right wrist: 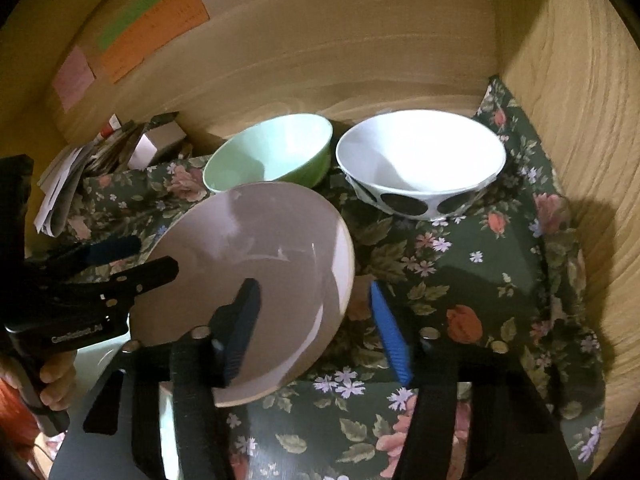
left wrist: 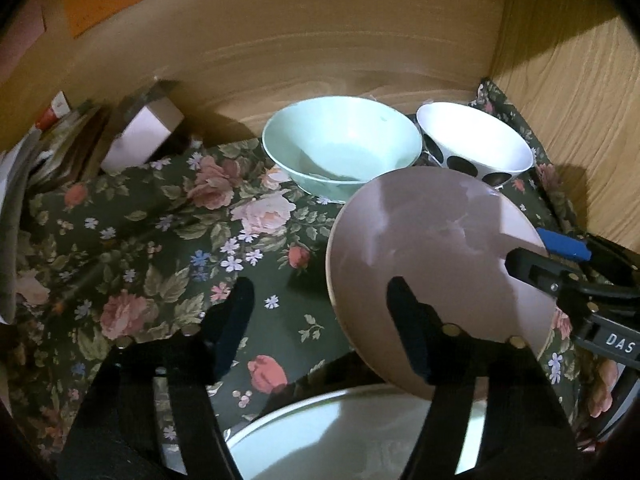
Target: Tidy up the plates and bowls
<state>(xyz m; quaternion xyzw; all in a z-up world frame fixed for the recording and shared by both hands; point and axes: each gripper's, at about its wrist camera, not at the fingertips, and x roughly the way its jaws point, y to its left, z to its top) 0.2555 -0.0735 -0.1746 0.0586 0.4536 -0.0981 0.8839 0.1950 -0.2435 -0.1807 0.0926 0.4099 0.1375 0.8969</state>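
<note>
- Two bowls, mint bowl (left wrist: pixel 342 152) and spotted bowl (right wrist: pixel 420 164), stood side by side at the back wall; judged placed.
- Pink plate (right wrist: pixel 256 280) was tilted, its rim straddled by left gripper (left wrist: pixel 320 328) and right gripper (right wrist: pixel 316 336); clamping could not be confirmed.
- Floral cloth (left wrist: pixel 160 240) lay bare leftward; side wall (right wrist: pixel 580 120) limited room rightward.

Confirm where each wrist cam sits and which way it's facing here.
Left wrist: on the left tool, looking forward and down over the cloth at the mint bowl, spotted bowl and plate; its own fingers show, plus the right tool at the right edge.
Right wrist: on the right tool, aimed forward and down at the same corner; its own fingers show, plus the left tool and a hand at the left edge.
Shared: both bowls, plate, cloth, wood walls.
</note>
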